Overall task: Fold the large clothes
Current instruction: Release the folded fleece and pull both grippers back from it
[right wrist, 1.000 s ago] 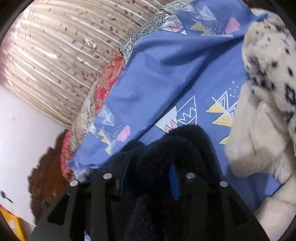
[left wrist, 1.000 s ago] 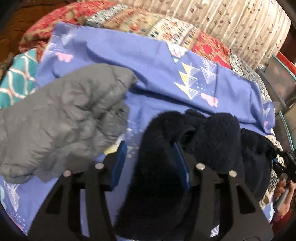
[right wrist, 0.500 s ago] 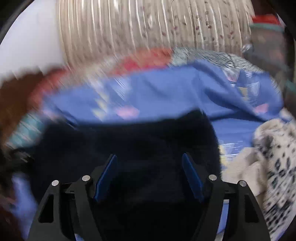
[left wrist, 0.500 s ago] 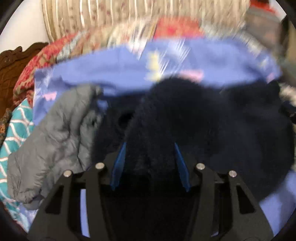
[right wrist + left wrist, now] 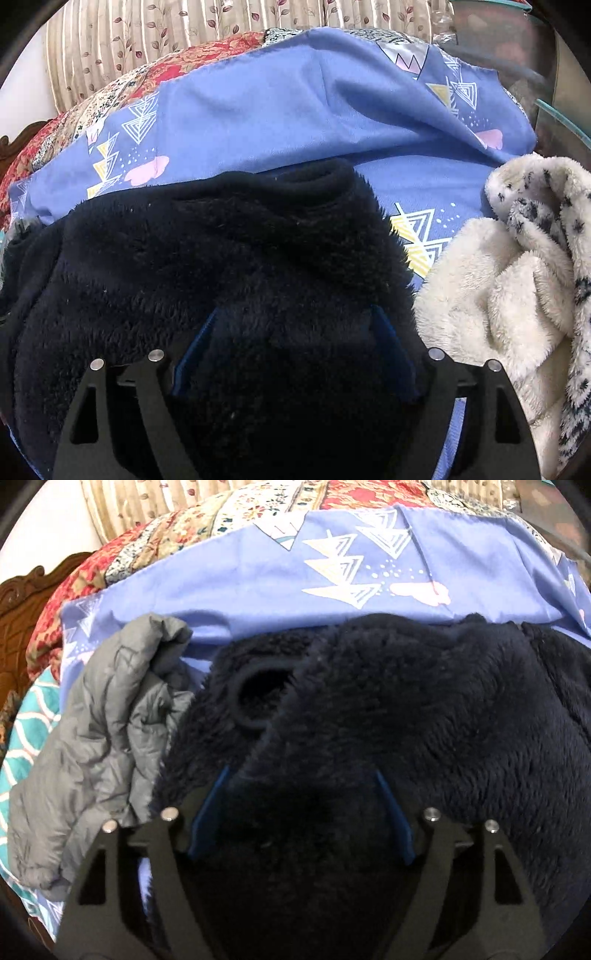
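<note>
Fleece [image 5: 424, 716] lies bunched on the blue sheet [image 5: 236, 587], between the grey jacket [image 5: 99, 731] and spotted blanket [image 5: 517, 280]. Left gripper [image 5: 301, 805] and right gripper [image 5: 291, 343] are both opening, pile between the pads, likely letting the fold settle.

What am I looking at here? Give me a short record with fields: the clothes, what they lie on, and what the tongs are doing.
surface: blue patterned sheet over a flowered quilt
main garment: dark navy fleece, lying on the sheet
left neighbour: grey puffy jacket, touching the fleece
right neighbour: cream spotted fleece
left tongs: opening, fleece between the jaws
right tongs: opening, fleece between the jaws
backdrop: striped leafy curtain
</note>
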